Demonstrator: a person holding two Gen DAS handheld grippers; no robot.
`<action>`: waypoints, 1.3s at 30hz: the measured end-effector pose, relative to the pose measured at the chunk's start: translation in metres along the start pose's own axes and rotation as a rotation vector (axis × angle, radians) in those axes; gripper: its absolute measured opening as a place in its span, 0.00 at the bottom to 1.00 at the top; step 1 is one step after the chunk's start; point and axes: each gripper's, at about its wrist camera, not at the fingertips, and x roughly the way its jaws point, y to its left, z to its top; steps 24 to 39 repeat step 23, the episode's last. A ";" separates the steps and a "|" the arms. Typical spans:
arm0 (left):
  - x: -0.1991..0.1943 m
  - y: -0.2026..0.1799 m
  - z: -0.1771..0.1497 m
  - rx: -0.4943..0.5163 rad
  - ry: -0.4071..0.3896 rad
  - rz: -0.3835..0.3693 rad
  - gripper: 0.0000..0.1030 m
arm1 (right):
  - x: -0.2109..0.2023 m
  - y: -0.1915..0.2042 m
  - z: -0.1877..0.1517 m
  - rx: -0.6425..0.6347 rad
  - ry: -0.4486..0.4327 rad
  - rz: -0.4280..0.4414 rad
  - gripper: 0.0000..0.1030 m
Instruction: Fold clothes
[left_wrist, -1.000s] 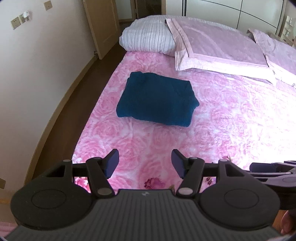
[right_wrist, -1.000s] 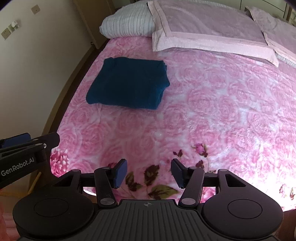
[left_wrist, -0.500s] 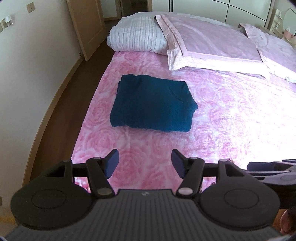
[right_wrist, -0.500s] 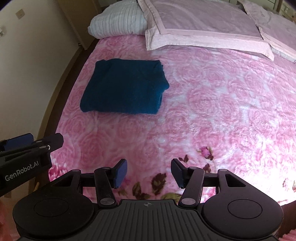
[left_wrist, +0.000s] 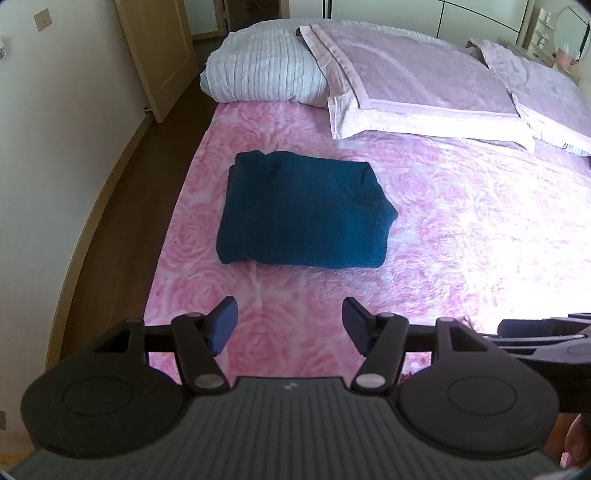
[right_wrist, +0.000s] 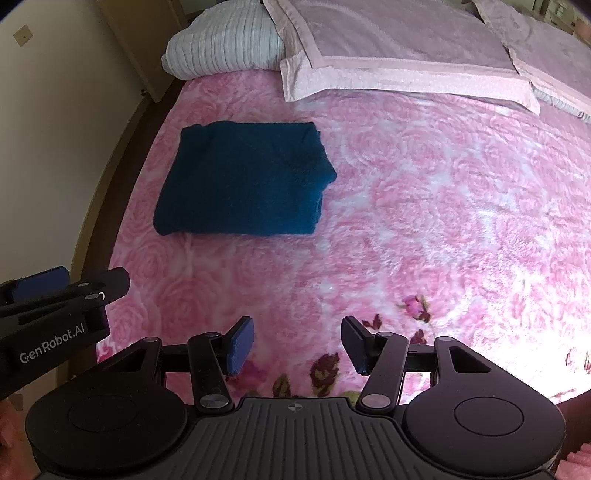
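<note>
A dark blue garment (left_wrist: 303, 214) lies folded into a neat rectangle on the pink rose-patterned bedspread (left_wrist: 461, 229), near the bed's left side. It also shows in the right wrist view (right_wrist: 243, 181). My left gripper (left_wrist: 290, 325) is open and empty, held above the bedspread short of the garment. My right gripper (right_wrist: 297, 345) is open and empty, above the bed's near edge, to the right of the garment. The left gripper also shows at the left edge of the right wrist view (right_wrist: 55, 295).
A white striped pillow (left_wrist: 266, 74) and two lilac pillows (left_wrist: 413, 77) lie at the head of the bed. A wall (left_wrist: 55, 129), a wooden door (left_wrist: 159, 48) and a strip of brown floor (left_wrist: 122, 206) run along the bed's left side.
Both grippers have moved forward and slightly higher over the bed, so the folded garment sits nearer the middle of each view. Both stay open and empty.
</note>
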 end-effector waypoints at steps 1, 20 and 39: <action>0.001 0.001 0.000 0.001 0.001 0.000 0.57 | 0.001 0.001 0.001 0.000 0.003 0.000 0.54; 0.017 0.010 0.011 0.009 -0.010 0.023 0.57 | 0.015 0.008 0.018 0.002 0.027 -0.001 0.54; 0.019 0.014 0.012 0.011 -0.006 0.016 0.58 | 0.017 0.011 0.019 0.000 0.031 0.002 0.54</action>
